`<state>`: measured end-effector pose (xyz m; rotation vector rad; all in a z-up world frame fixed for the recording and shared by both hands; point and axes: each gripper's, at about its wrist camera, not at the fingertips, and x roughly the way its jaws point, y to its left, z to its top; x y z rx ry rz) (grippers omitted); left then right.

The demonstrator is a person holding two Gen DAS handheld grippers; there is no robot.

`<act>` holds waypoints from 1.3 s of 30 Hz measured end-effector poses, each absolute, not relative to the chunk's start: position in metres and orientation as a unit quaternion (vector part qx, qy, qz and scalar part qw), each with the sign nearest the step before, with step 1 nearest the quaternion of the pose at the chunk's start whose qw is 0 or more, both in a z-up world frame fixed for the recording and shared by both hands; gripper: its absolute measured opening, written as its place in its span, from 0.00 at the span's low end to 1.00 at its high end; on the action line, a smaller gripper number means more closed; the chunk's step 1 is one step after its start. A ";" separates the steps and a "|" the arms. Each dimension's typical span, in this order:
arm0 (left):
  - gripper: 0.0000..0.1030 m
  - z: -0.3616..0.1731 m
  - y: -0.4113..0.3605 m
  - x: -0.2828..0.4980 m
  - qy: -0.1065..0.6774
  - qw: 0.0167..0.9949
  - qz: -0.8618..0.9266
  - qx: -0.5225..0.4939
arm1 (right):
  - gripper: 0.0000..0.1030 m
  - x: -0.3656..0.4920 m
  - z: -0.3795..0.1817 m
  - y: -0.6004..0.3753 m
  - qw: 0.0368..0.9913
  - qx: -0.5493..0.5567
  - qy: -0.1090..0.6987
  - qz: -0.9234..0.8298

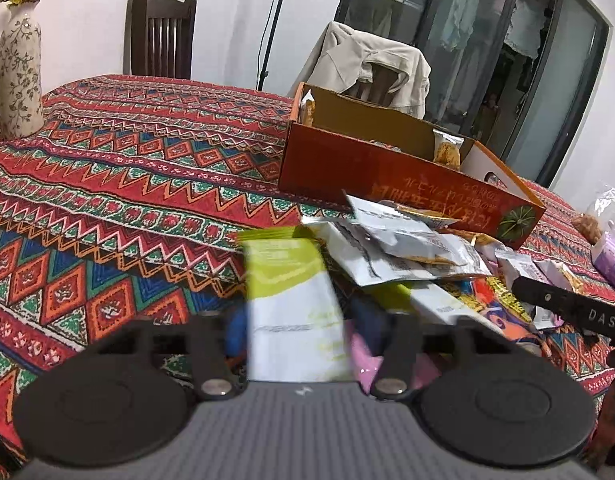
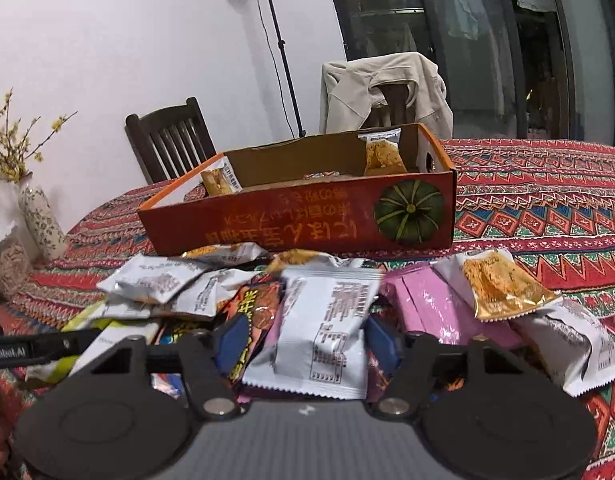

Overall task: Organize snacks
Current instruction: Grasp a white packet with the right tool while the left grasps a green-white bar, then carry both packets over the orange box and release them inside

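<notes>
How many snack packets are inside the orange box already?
2 show inside the open orange cardboard box: a clear packet of golden snack standing at its right end, and a similar packet leaning at its left end. The front wall may hide more.

My left gripper: matt black plastic, clamping a glossy green-white packet. Right gripper pinches a shiny silver foil packet. Cardboard box, matt. Woven cloth tablecloth.

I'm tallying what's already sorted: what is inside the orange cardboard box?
Two snack packets stand inside the orange box: one at the pumpkin-picture end, another at the opposite end. The front wall hides the floor, so anything lying flat cannot be seen.
</notes>
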<state>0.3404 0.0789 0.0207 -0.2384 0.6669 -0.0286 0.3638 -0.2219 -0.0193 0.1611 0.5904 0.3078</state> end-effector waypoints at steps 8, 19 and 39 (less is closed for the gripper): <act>0.40 0.035 0.076 0.304 0.309 0.945 0.012 -0.106 | 0.42 0.337 -0.009 -0.237 0.948 0.068 0.268 0.160; 0.40 0.063 0.060 0.248 0.283 0.954 0.005 -0.103 | 0.42 0.262 0.008 -0.258 0.950 0.057 0.250 0.178; 0.40 0.130 0.053 0.370 0.219 0.973 -0.042 -0.054 | 0.42 0.325 0.064 -0.274 0.960 0.044 0.195 0.195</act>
